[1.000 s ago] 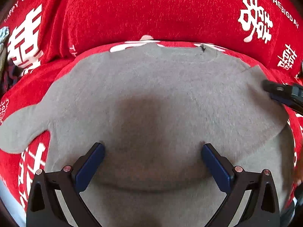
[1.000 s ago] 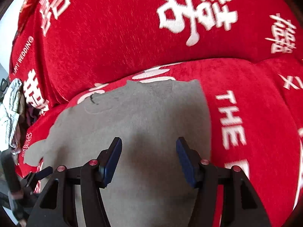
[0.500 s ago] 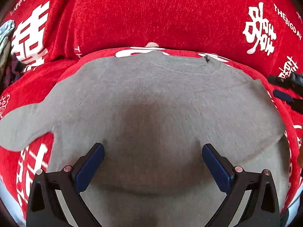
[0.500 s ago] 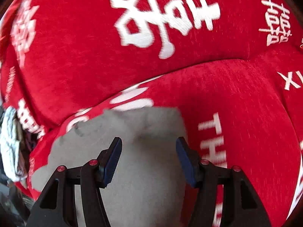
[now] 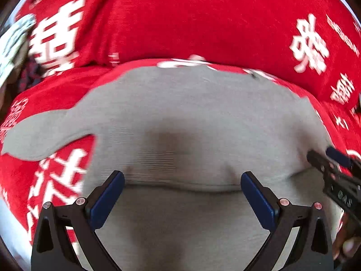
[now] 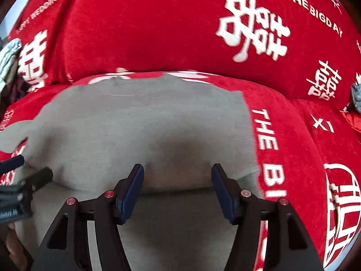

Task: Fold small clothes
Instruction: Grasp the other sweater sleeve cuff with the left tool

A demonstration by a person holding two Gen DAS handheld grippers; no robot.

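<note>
A grey knit top (image 5: pixel 191 117) lies flat on a red sofa seat, its lower part folded up over the body, with a fold edge just beyond both grippers. One sleeve (image 5: pixel 33 137) sticks out to the left. My left gripper (image 5: pixel 182 194) is open and empty above the fold. My right gripper (image 6: pixel 178 187) is open and empty over the top's (image 6: pixel 135 124) right half. The right gripper also shows at the right edge of the left wrist view (image 5: pixel 334 167), and the left gripper at the left edge of the right wrist view (image 6: pixel 20 171).
The red sofa cover (image 6: pixel 293 146) with white lettering wraps the seat and the backrest (image 5: pixel 203 18) behind the top. A pile of other clothes (image 5: pixel 11 45) lies at the far left. A small grey-blue item (image 6: pixel 356 97) sits at the far right.
Both grippers have pulled back toward me and stayed open. The right gripper swung from the top's right edge back over the fold, and now appears lower at the right of the left wrist view.
</note>
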